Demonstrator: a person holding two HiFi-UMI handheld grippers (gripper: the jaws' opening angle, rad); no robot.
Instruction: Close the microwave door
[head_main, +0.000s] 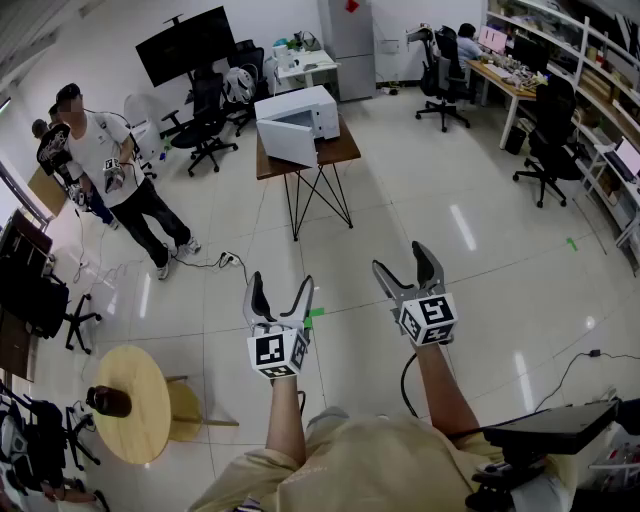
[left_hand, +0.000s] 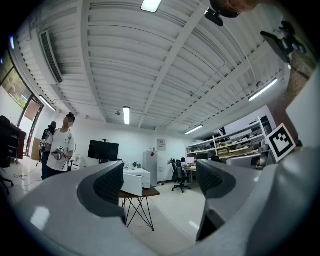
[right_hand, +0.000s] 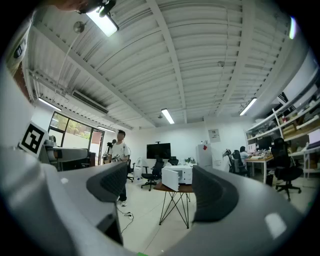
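The left gripper (head_main: 280, 290) and right gripper (head_main: 403, 265) both gape empty over open glossy tiled floor (head_main: 400, 225). Well ahead, the white box microwave's (head_main: 310, 108) door (head_main: 287, 143) stands open at the brown wooden table's (head_main: 342, 152) near edge.

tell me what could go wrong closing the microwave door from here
The microwave sits on a small table with thin legs; a hard shove on its open door might slide it or rock the table. The table is well away across the floor, and a cable lies near the walking path, a possible trip.
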